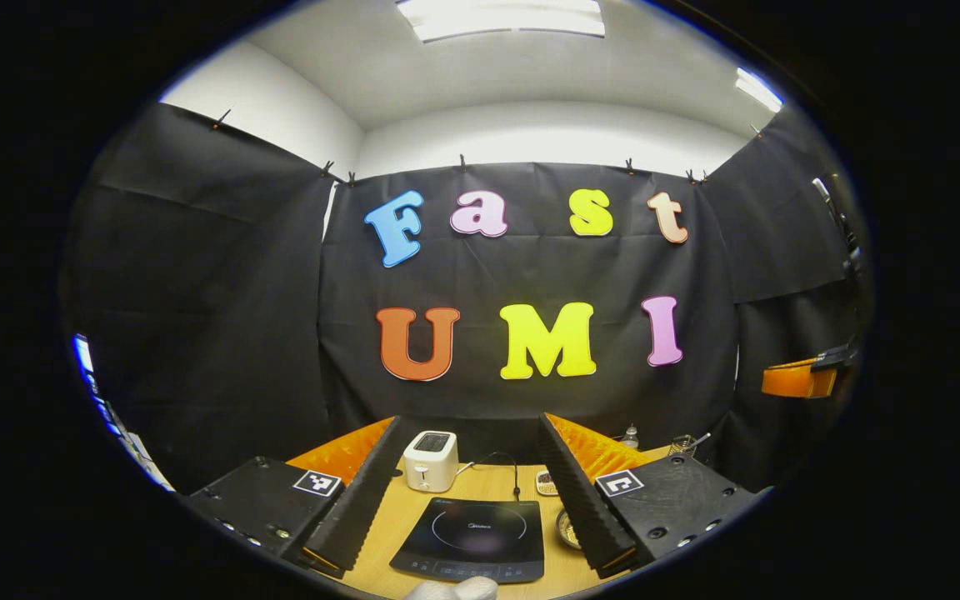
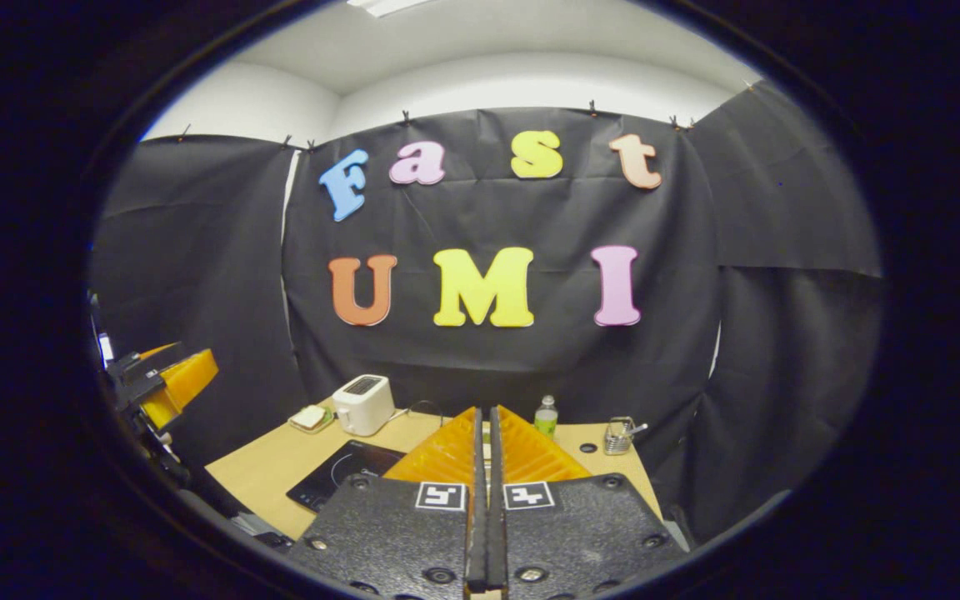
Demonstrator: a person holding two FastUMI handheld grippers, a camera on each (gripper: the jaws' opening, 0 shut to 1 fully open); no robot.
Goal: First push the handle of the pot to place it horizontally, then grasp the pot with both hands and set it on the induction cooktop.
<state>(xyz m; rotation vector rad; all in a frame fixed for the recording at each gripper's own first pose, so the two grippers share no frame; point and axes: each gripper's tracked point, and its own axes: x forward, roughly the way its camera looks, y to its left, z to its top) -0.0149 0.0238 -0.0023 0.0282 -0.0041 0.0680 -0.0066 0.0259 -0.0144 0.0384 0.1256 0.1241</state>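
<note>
With the left gripper (image 1: 470, 500) spread above the induction cooktop (image 1: 472, 540) and the right gripper (image 2: 485, 500) pressed together, a hasty blind descent could knock the toaster (image 1: 430, 460) ahead.

We see the induction cooktop (image 2: 345, 473) in the right gripper view only in part: the right gripper's (image 2: 485, 442) pressed-together fingers cover its near right corner. A flat thing (image 2: 310, 417) just left of the toaster (image 2: 363, 403) is too small for us to name, as is the wire holder (image 2: 618, 436) well right of the cooktop. In the left gripper view, a round dish (image 1: 565, 528) just right of the cooktop (image 1: 472, 538) is half hidden behind a finger (image 1: 584, 492), and a white shape (image 1: 455, 589) in front of the cooktop is cut by the picture's edge.
</note>
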